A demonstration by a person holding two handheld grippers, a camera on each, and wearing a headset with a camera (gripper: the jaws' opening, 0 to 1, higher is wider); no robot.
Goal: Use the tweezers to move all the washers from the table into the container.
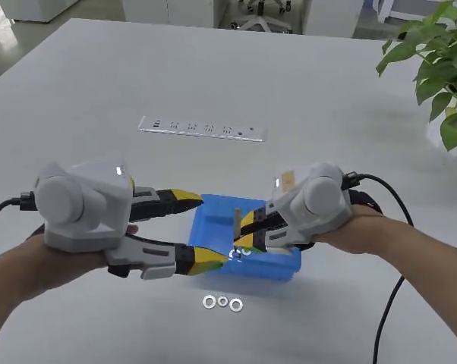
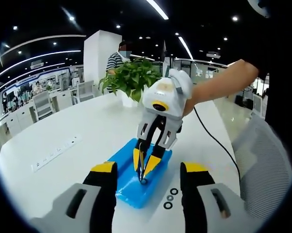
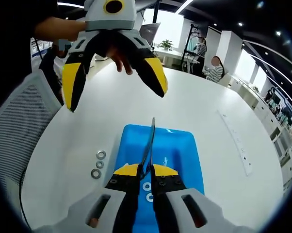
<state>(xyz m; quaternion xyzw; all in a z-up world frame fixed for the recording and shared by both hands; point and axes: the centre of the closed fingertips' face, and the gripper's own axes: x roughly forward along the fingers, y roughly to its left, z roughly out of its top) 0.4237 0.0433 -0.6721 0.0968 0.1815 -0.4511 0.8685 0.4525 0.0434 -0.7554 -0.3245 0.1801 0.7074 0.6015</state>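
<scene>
A blue container [image 1: 213, 220] [image 2: 121, 187] [image 3: 185, 150] lies on the white table. My right gripper [image 1: 247, 231] [image 3: 145, 170] [image 2: 145, 162] is shut on thin metal tweezers [image 3: 151, 136] [image 2: 142, 171], whose tips point down into the container. Two washers [image 3: 148, 191] lie inside it, close under the right jaws. Three washers [image 1: 223, 302] [image 2: 170, 198] [image 3: 99, 164] sit in a row on the table just outside the container's near edge. My left gripper [image 1: 198, 227] [image 2: 149, 167] [image 3: 116, 97] hangs open and empty by the container's left side, facing the right one.
A white power strip [image 1: 202, 127] [image 2: 54, 154] [image 3: 235, 141] lies farther back on the table. A leafy plant [image 1: 441, 68] [image 2: 131, 77] stands at the table's far right. A grey mesh chair [image 2: 267, 165] [image 3: 20, 131] is by the near edge.
</scene>
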